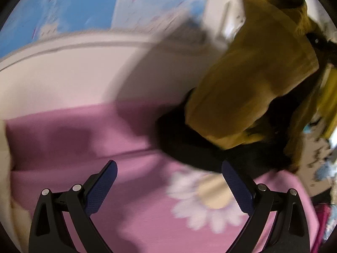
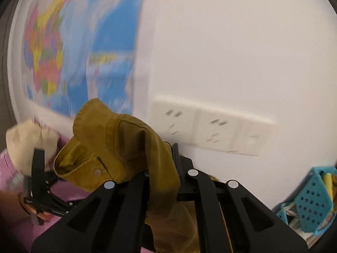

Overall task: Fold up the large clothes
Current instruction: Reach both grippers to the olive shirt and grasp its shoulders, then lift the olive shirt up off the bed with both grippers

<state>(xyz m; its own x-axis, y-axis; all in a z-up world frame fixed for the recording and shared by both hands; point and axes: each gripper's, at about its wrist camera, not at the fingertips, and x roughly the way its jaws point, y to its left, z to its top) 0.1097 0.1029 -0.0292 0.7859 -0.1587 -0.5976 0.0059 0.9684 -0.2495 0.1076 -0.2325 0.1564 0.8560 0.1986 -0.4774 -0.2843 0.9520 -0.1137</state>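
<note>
A mustard-yellow garment (image 1: pixel 252 84) hangs in the air at the right of the left wrist view, with a dark part (image 1: pixel 189 143) trailing down to the pink bed sheet (image 1: pixel 63 139). My left gripper (image 1: pixel 168 164) is open above the sheet, to the left of and below the garment, with nothing between its fingers. In the right wrist view my right gripper (image 2: pixel 162 160) is shut on the garment (image 2: pixel 109 139). The cloth bunches over its fingers, and a snap button shows on it. A hand (image 2: pixel 12 202) holds the left gripper (image 2: pixel 40 164) at the lower left.
The sheet carries a white daisy print (image 1: pixel 202 198). A white board (image 1: pixel 63 63) borders the bed at the back. A coloured world map (image 2: pixel 63 52) and wall sockets (image 2: pixel 210 128) are on the white wall. A beige cloth (image 2: pixel 25 145) lies left, and a blue perforated basket (image 2: pixel 311 198) stands right.
</note>
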